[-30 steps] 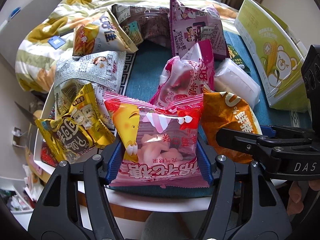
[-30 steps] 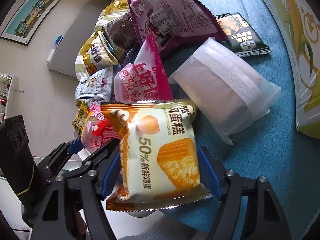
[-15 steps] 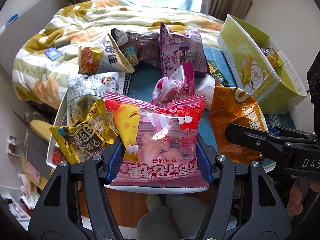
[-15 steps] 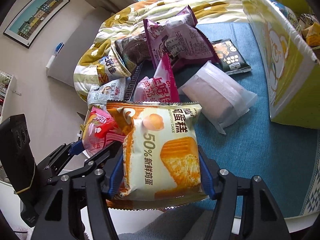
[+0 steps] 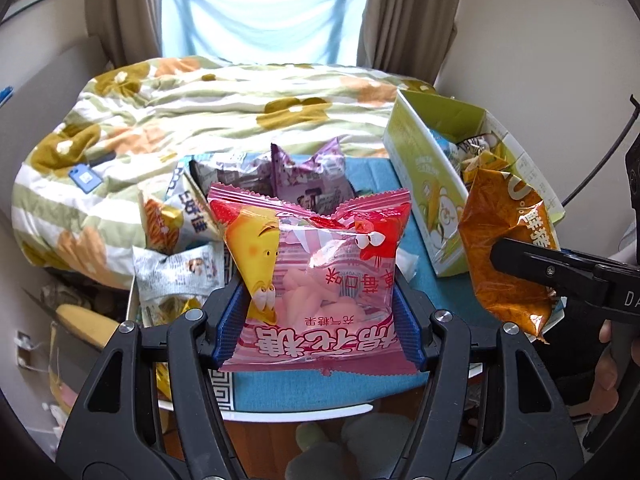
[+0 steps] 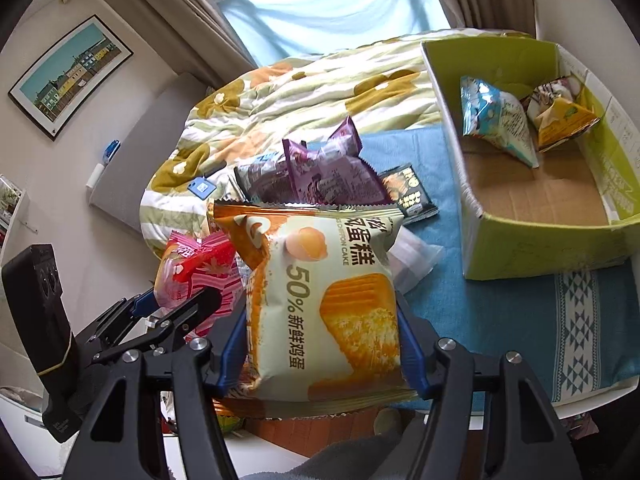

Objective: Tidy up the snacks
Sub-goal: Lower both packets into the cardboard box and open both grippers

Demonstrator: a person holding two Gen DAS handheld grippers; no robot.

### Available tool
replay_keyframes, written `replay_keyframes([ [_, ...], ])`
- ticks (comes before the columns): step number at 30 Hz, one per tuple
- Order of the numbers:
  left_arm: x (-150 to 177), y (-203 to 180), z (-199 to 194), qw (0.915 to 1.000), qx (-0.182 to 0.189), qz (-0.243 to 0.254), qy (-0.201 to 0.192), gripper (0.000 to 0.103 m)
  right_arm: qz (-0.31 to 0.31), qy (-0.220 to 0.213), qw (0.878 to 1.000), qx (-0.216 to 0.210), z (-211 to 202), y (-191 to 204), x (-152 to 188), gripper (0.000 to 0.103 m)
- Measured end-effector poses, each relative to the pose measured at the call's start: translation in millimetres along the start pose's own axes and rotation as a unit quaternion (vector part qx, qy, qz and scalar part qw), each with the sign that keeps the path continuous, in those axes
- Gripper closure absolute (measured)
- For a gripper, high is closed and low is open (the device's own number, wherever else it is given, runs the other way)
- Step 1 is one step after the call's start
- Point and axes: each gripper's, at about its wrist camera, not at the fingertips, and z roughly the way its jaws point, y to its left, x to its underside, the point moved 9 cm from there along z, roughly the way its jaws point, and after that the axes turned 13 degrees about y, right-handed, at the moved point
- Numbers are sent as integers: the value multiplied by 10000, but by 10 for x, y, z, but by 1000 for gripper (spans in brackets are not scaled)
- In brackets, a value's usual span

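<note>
Left gripper [image 5: 318, 320] raised above table [image 5: 448, 300], clamping pink bag [image 5: 316, 280]; right gripper [image 6: 320, 354] alongside, level, pinching cake pack [image 6: 332, 308].

Pink candy bag [image 5: 316, 280]: glossy clear-and-printed plastic film, crinkled, with serrated edges; cake packet [image 6: 328, 304] is smoother film with a soft sheen and a shiny gold foil-like border. Left claw [image 5: 316, 320] and right claw [image 6: 320, 356]: matt black plastic arms with bright metal screws and ribbed blue pads. Green box [image 6: 540, 240] is matt printed cardboard with a raw brown corrugated floor; the counter's blue cloth [image 6: 500, 312] is matt woven fabric, the quilt [image 5: 200, 120] soft rumpled cotton-like cloth.
</note>
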Motion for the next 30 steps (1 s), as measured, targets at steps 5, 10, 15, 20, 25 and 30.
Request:
replay_keyframes([
  [5, -339, -326, -109, 9996, 115, 190, -153, 42, 78, -345, 9994, 46, -350, -116, -167, 43],
  [10, -720, -795, -96, 9988, 188, 341, -301, 42, 98, -581, 9980, 218, -653, -404, -344, 43],
  [15, -1056, -1355, 93, 9981, 387, 396, -258, 42, 167, -642, 9972, 338, -897, -832, -536, 43],
  [20, -1288, -1863, 484, 9981, 436, 417, -75, 42, 165, -680, 9964, 473, -1107, -1310, -767, 43],
  [25, -1400, -2202, 919, 9978, 517, 348, 243, 42, 158, -642, 9964, 532, -1204, -1731, -983, 43],
  [30, -1475, -2337, 1210, 9979, 250, 315, 499, 42, 190, -596, 9965, 553, -1269, -2067, -1143, 43],
])
